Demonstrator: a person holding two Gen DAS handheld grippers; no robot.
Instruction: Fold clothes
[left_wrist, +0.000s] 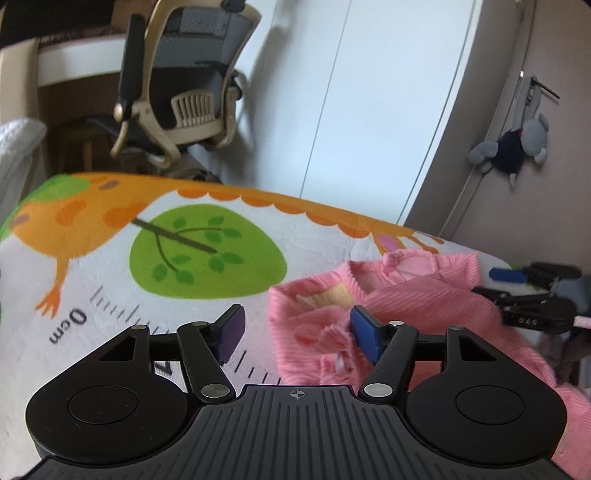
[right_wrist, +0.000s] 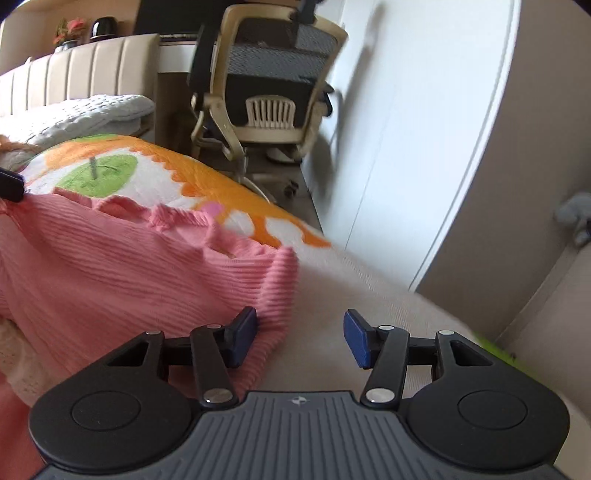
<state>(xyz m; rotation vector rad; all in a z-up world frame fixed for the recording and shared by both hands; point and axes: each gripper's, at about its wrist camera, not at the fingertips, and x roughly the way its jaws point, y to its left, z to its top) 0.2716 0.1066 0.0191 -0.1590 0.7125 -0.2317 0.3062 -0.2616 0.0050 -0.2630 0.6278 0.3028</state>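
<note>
A pink ribbed garment (left_wrist: 413, 306) lies rumpled on a cartoon-printed mat (left_wrist: 184, 266) spread over a bed. My left gripper (left_wrist: 297, 334) is open, hovering at the garment's left edge, its right pad over a pink fold and its left pad over the mat. In the left wrist view the right gripper (left_wrist: 517, 286) shows at the garment's far right side. In the right wrist view my right gripper (right_wrist: 300, 338) is open at the garment (right_wrist: 110, 266) corner; its left pad sits against the ribbed hem, and nothing is between the fingers.
An office chair (left_wrist: 177, 81) stands beyond the bed beside a white wardrobe (left_wrist: 362, 92). A grey plush toy (left_wrist: 513, 147) hangs on the door at right. A quilted white blanket (right_wrist: 85, 110) and padded headboard (right_wrist: 74, 70) lie at the bed's far left.
</note>
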